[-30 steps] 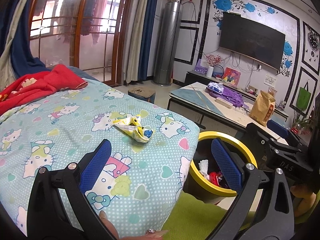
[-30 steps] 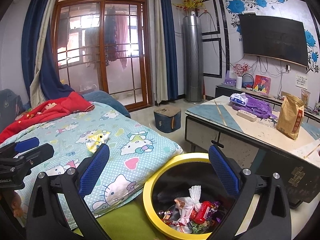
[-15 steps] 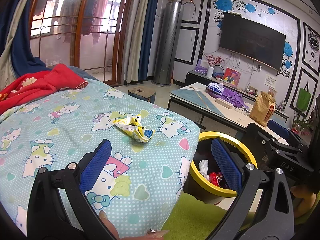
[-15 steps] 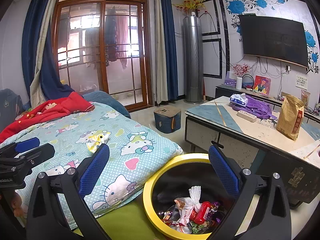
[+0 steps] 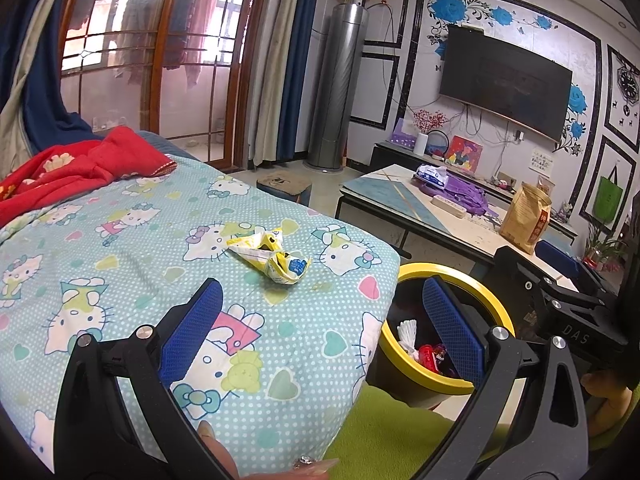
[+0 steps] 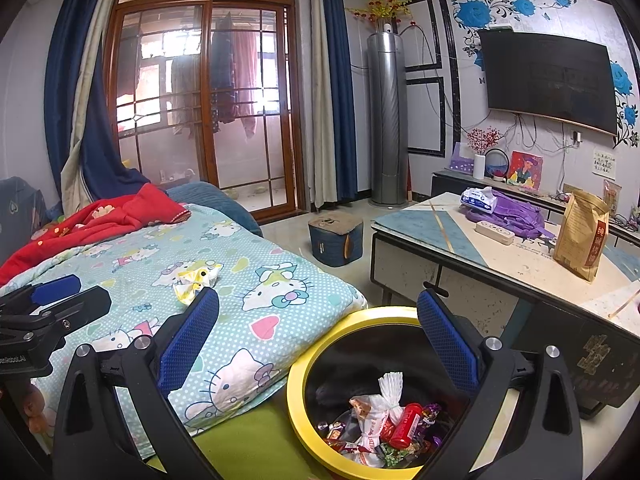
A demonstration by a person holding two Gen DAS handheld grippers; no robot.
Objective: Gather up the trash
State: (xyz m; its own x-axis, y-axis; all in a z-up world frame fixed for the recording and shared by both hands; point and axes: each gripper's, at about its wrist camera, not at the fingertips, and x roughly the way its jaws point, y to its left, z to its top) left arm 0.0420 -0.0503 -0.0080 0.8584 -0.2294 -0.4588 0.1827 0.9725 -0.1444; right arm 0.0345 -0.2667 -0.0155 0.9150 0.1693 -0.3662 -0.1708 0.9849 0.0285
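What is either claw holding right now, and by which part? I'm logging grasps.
Nothing is held. The left claw and right claw are both open and empty; the yellow wrapper lies untouched on the bedspread.

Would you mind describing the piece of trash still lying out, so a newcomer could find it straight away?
Start at the bed with the pale blue cartoon-cat blanket. Near its foot corner, on the side of the yellow-rimmed bin, lies a crumpled yellow and white wrapper. It is the only loose item on the blanket; the other wrappers are already in the bin.
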